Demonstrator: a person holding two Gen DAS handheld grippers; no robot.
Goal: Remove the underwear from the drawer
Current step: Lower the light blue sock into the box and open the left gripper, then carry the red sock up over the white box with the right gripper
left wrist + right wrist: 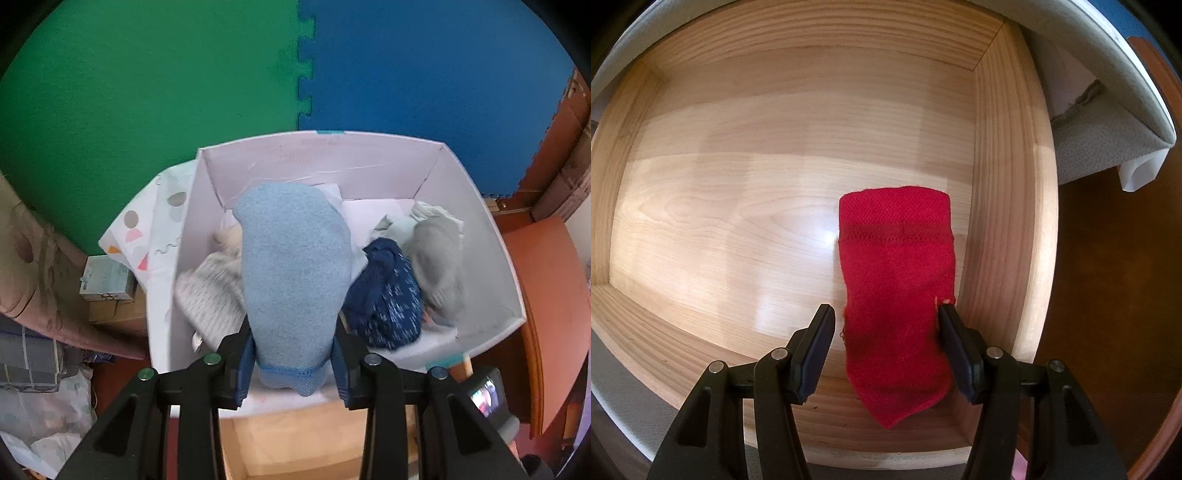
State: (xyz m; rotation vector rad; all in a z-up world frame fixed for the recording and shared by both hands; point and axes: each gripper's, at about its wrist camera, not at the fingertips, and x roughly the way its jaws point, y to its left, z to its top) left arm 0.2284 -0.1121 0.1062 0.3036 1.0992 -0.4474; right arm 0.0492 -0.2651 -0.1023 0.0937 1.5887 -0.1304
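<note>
Left gripper [293, 363] clamped on light-blue knitted sock [293, 266], above white cardboard box [476, 221] of socks. Right gripper [886, 345] apart, straddling flat red knitted sock [897, 280]; right pad touching, inside pale wooden drawer [738, 206].

I am looking straight down into the wooden drawer [746, 206], and my right gripper [886, 325] is hanging over its near right corner. A red sock [897, 291] is lying flat on the drawer floor, close beside the drawer's right wall, its cuff pointing toward the far wall and its toe toward the near one. My gripper's jaws are standing apart, straddling the toe half. The right finger [955, 347] is sitting against the sock's right edge; the left finger [818, 343] is standing just clear of its left edge. The rest of the drawer floor is showing bare wood grain.
</note>
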